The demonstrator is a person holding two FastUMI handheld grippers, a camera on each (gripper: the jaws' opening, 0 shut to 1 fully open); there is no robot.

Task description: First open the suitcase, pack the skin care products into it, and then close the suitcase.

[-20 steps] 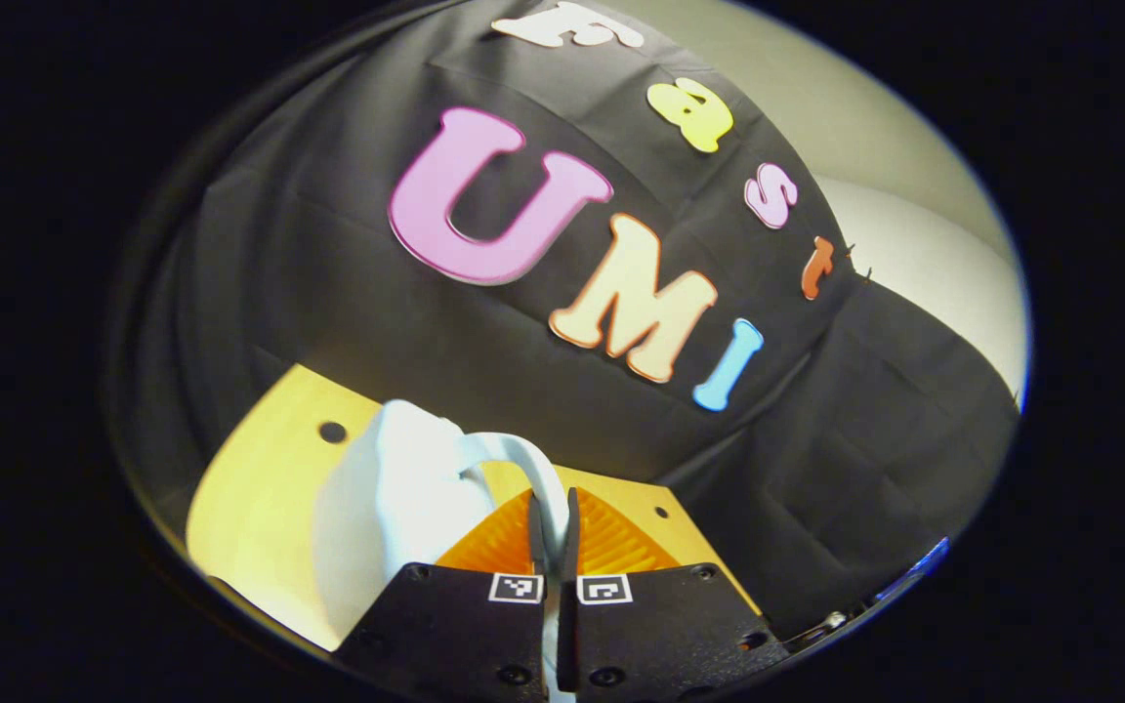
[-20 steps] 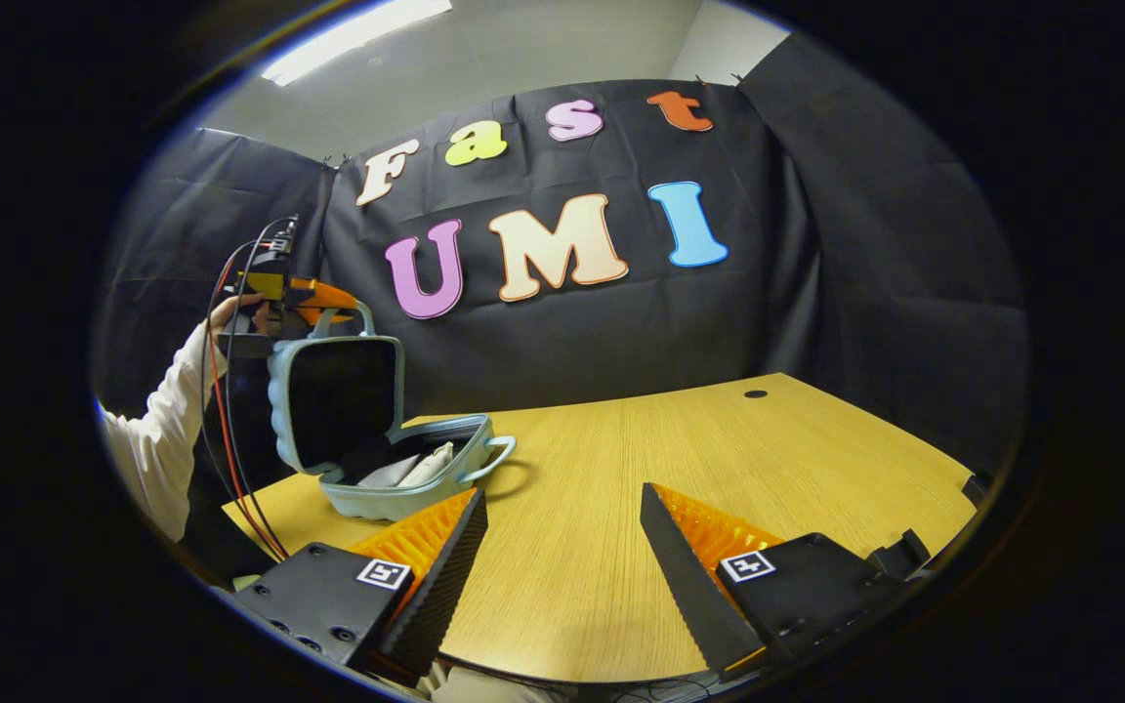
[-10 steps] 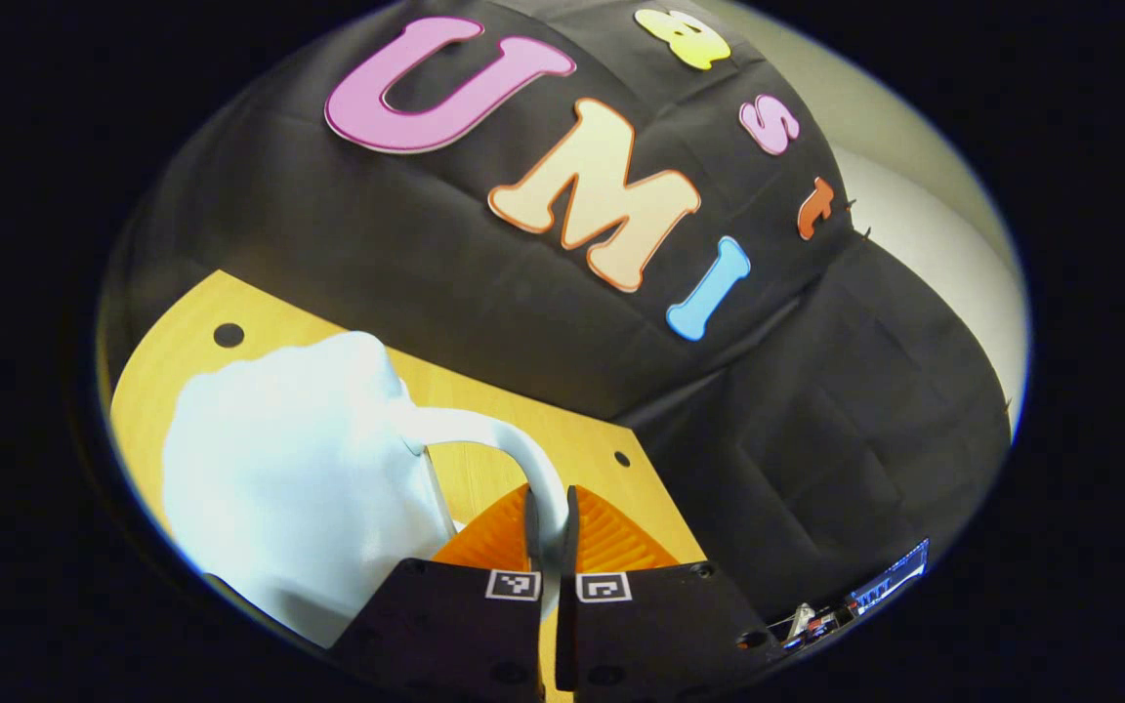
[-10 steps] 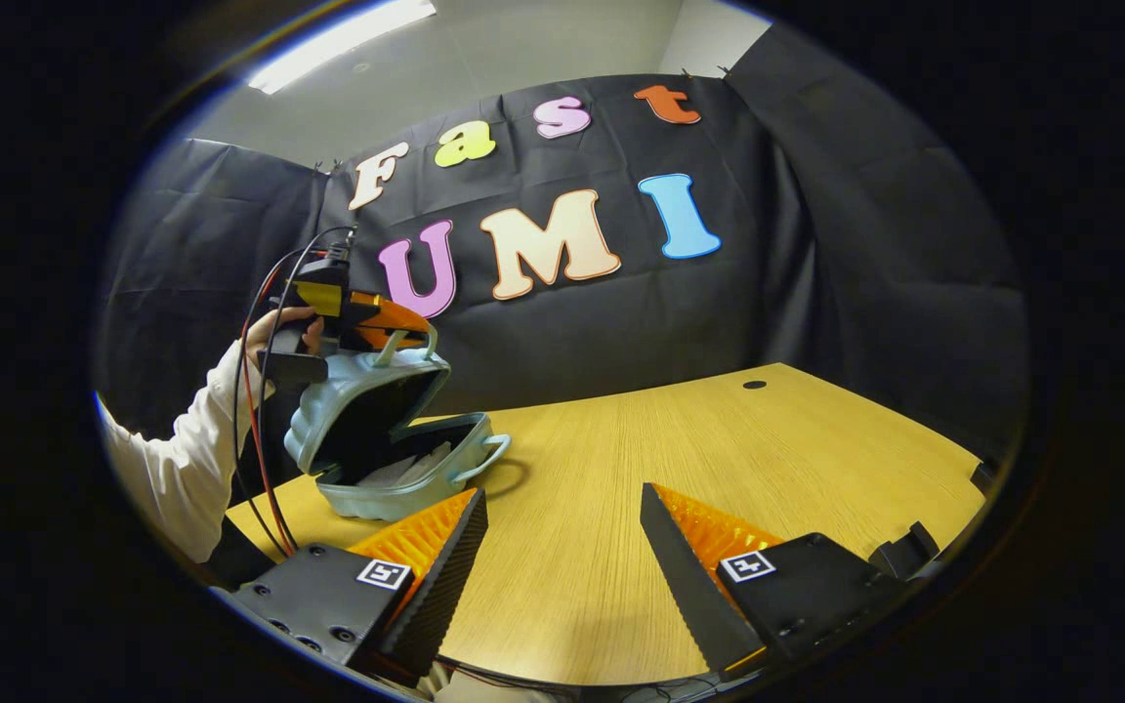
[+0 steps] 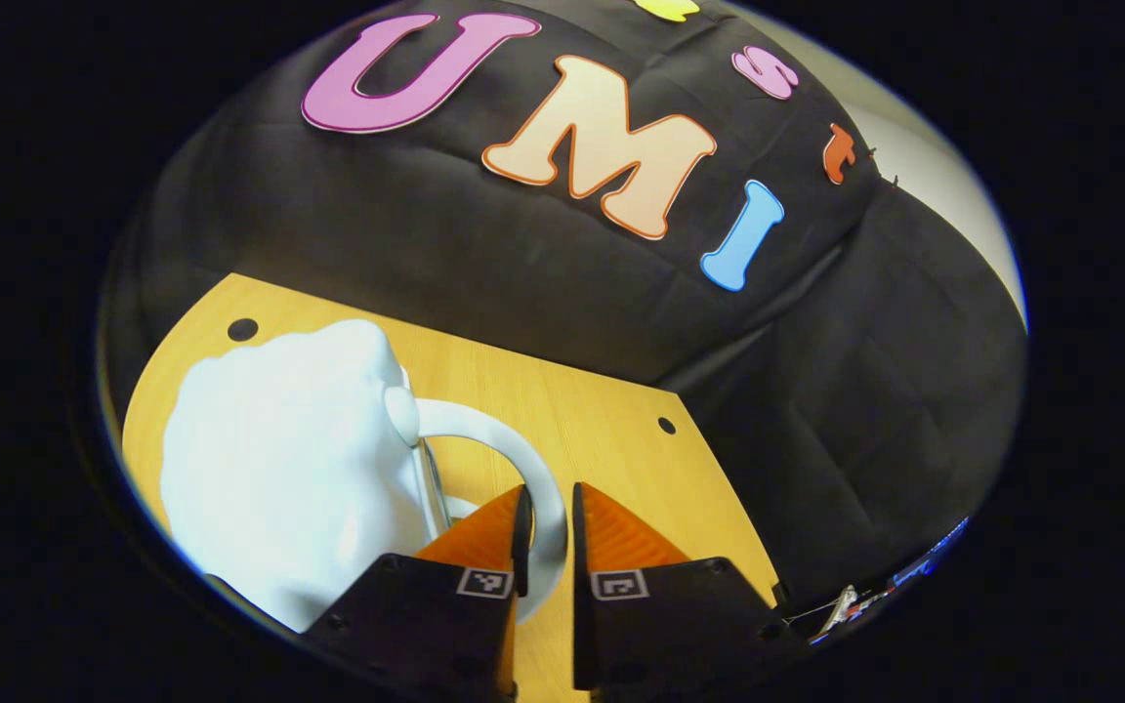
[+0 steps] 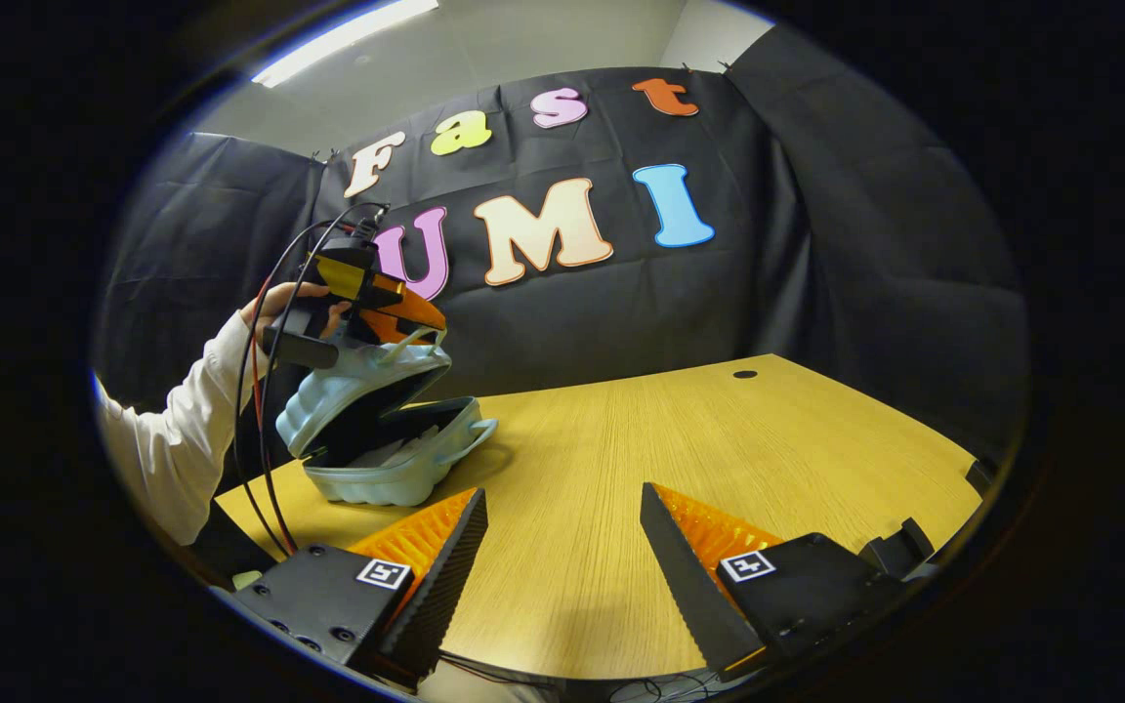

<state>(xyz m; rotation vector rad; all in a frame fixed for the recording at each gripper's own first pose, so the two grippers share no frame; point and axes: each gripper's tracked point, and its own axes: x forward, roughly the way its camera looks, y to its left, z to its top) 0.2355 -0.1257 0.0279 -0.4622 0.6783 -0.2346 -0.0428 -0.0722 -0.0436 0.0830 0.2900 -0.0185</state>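
Observation:
A small pale blue suitcase [image 6: 377, 478] lies on the table at the far left in the right gripper view. Its lid [image 6: 353, 395] is tilted low over the base, leaving a narrow gap. Pale packets [image 6: 382, 451] show inside. My left gripper [image 6: 396, 314] sits at the top of the lid, shut on the lid's handle [image 6: 411, 342]. In the left gripper view the white lid [image 5: 279, 459] is at lower left, and its curved handle [image 5: 484, 430] runs between my left gripper [image 5: 548, 493] fingers. My right gripper [image 6: 562, 490] is open over the table's near edge, holding nothing.
The wooden table [image 6: 719, 439] stretches bare to the right of the suitcase, with a small round hole [image 6: 745, 374] near its back edge. A hand [image 6: 274, 303] and white sleeve [image 6: 172, 439] hold the left gripper, and red and black cables [image 6: 255, 439] hang from it.
The left gripper has swung the lid from upright down and forward over the base. The right gripper has barely moved.

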